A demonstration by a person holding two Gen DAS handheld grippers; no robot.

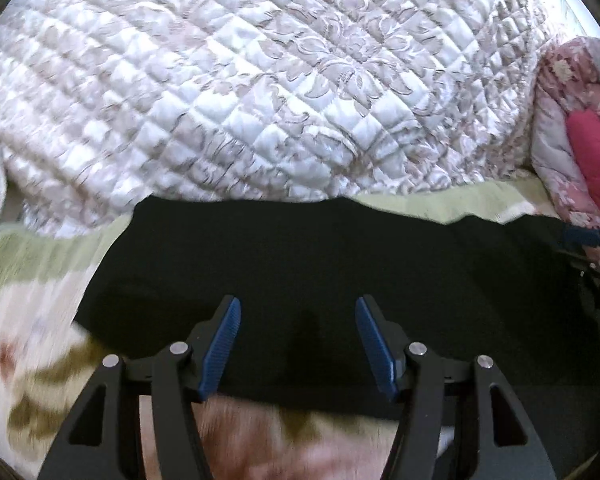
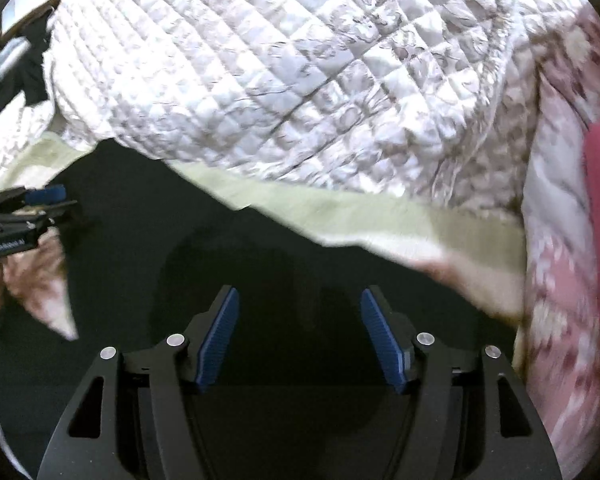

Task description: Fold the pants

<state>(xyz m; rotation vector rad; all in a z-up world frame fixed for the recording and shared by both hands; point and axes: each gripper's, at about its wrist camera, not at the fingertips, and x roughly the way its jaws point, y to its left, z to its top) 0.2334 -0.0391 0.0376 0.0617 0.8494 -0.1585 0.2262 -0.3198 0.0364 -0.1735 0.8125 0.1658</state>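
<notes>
Black pants (image 1: 320, 256) lie spread flat on a floral bed sheet; they also fill the lower middle of the right wrist view (image 2: 172, 216). My left gripper (image 1: 298, 306) is open, its blue pads (image 1: 222, 344) apart just above the pants' near edge, holding nothing. My right gripper (image 2: 298, 298) is open over the dark cloth, empty. The right gripper shows at the right edge of the left wrist view (image 1: 588, 252); the left gripper shows at the left edge of the right wrist view (image 2: 24, 216).
A white quilted blanket (image 1: 260, 80) is heaped behind the pants, also in the right wrist view (image 2: 280, 72). A pale green sheet border (image 2: 340, 208) runs along the pants. A pink floral quilt (image 1: 568, 92) with a red cushion (image 1: 596, 160) lies to the right.
</notes>
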